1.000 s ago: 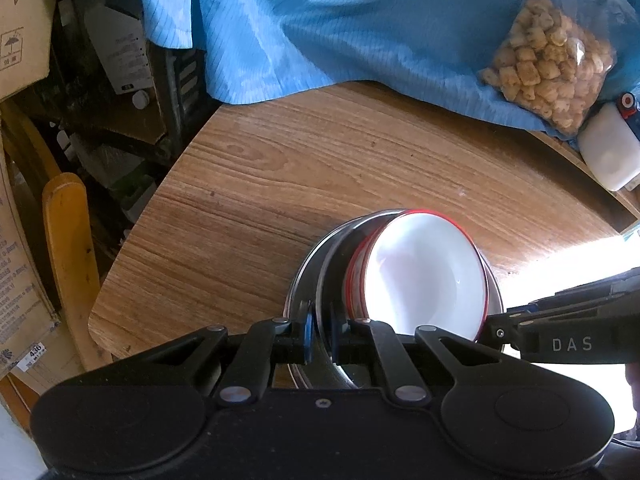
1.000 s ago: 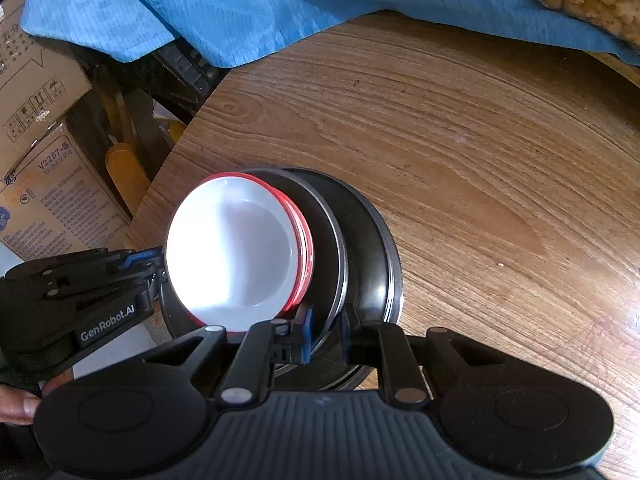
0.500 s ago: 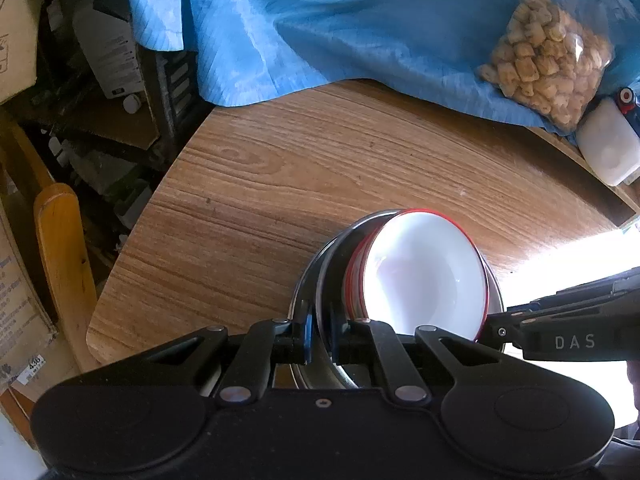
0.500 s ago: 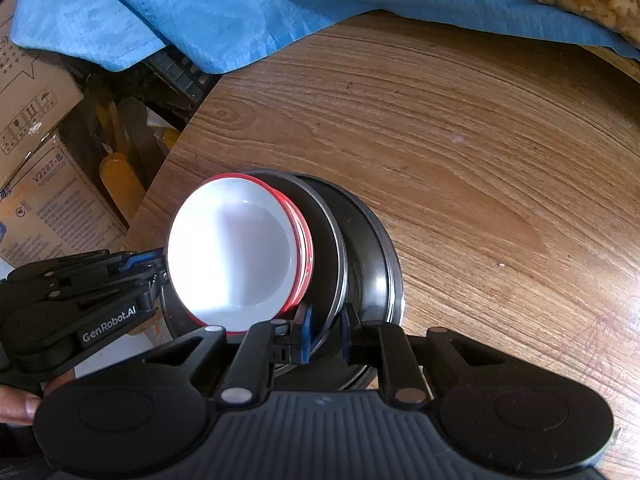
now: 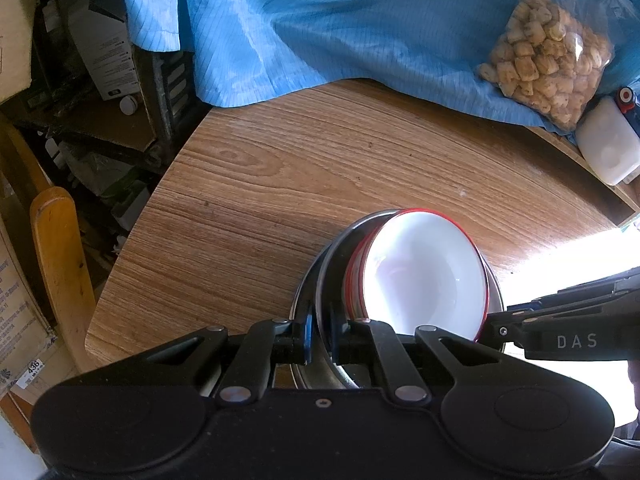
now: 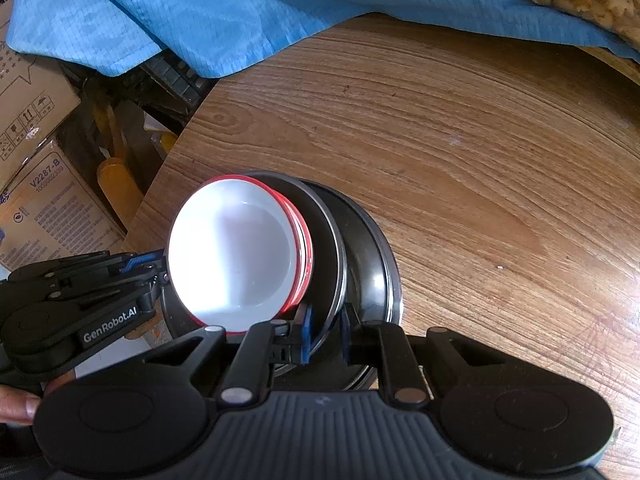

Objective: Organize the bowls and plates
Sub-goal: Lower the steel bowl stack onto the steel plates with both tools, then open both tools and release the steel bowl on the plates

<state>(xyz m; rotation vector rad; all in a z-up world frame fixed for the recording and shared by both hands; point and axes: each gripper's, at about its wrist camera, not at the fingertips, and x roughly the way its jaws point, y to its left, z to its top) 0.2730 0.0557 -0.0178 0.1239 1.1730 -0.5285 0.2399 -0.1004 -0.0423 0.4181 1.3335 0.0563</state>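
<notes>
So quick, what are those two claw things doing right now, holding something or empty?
Left gripper: closed on the rim of the metal plates.
Right gripper: closed on the opposite rim of the same stack, white red-rimmed bowls on top.

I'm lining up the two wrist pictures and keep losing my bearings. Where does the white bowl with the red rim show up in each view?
Left wrist: white bowl with the red rim sits right of centre, low in the picture, nested in the metal plates, just beyond the jaws.
Right wrist: the bowl sits left of centre, low, just beyond the jaws.
Shared landmark: the blue cloth draped over the wooden table's far edge, across the top of both views.
</notes>
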